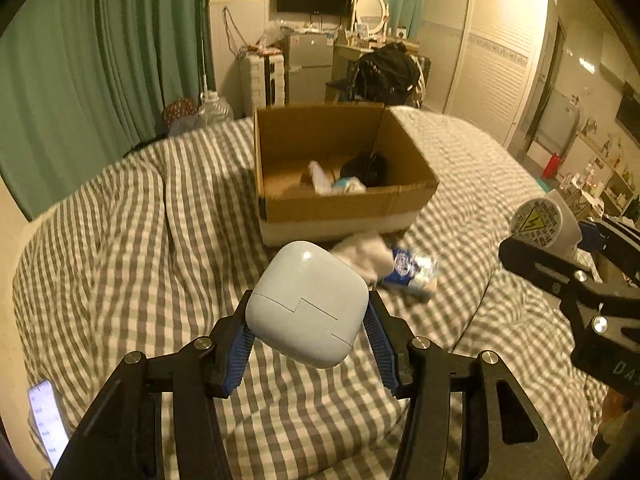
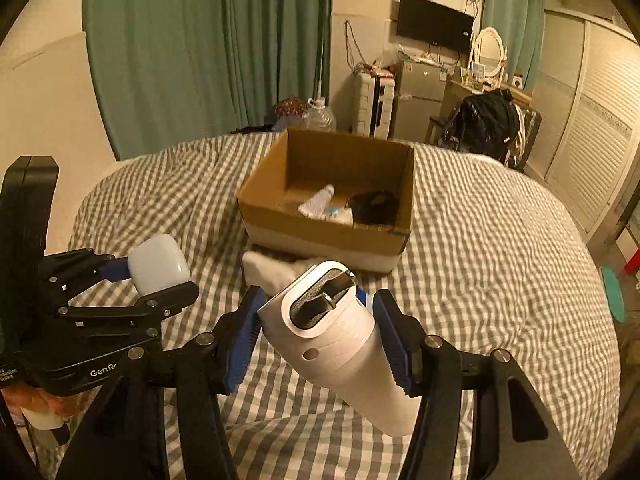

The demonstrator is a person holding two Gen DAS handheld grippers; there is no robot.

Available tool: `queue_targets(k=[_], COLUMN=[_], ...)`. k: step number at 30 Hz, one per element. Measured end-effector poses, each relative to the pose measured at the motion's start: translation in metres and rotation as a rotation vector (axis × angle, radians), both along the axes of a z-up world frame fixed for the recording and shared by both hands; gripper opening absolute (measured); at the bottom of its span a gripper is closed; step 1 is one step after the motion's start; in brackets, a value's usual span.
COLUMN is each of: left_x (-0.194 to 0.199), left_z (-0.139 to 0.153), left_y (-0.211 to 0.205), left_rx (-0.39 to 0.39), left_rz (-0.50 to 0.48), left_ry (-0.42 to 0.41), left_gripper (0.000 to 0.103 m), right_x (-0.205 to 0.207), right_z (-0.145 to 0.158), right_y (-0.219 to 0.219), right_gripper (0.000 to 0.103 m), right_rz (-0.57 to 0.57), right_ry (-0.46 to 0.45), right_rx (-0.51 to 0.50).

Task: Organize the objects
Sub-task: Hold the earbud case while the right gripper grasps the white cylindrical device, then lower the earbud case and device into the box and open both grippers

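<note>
My left gripper (image 1: 308, 320) is shut on a pale blue rounded case (image 1: 306, 304), held above the checked bedcover; the case also shows in the right wrist view (image 2: 158, 264). My right gripper (image 2: 316, 332) is shut on a white cylindrical device (image 2: 332, 340) with a dark slotted top; its labelled end shows in the left wrist view (image 1: 538, 222). An open cardboard box (image 1: 344, 204) stands on the bed ahead, holding a white tube (image 2: 318, 200), a black item (image 2: 376, 202) and a blue-white packet. A white cloth (image 1: 366, 256) and a blue-white packet (image 1: 412, 272) lie before the box.
The bed is covered by a rumpled grey-and-white checked duvet (image 1: 140, 240). A phone (image 1: 48, 416) lies at its near left edge. Green curtains (image 2: 200, 40), a fridge, a suitcase, a chair with black clothes (image 2: 488, 120) and a wardrobe stand beyond the bed.
</note>
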State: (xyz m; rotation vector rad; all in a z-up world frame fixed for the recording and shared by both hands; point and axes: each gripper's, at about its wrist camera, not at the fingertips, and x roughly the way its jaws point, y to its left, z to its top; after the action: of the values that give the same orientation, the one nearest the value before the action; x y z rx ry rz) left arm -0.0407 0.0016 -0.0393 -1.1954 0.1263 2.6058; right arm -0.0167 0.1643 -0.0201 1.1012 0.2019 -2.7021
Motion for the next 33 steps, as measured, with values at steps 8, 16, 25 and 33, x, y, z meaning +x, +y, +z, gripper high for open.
queue_targets(k=[8, 16, 25, 33], left_x=[-0.026, -0.082, -0.158, -0.207], left_z=[0.044, 0.054, 0.019, -0.022], left_y=[0.006, 0.009, 0.023, 0.041], left_rx=[-0.017, -0.012, 0.026, 0.020], left_rz=[0.007, 0.023, 0.018, -0.003], left_ry=[0.118, 0.146, 0.096, 0.046], left_gripper=[0.054, 0.054, 0.054, 0.054], right_x=[-0.023, -0.077, -0.155, -0.203], right_z=[0.040, 0.065, 0.042, 0.004], right_y=[0.002, 0.007, 0.014, 0.023], right_gripper=[0.056, 0.056, 0.056, 0.056], right_rz=[0.015, 0.003, -0.037, -0.061], right_ry=[0.058, 0.082, 0.047, -0.023], right_rx=[-0.051, -0.162, -0.249, -0.345])
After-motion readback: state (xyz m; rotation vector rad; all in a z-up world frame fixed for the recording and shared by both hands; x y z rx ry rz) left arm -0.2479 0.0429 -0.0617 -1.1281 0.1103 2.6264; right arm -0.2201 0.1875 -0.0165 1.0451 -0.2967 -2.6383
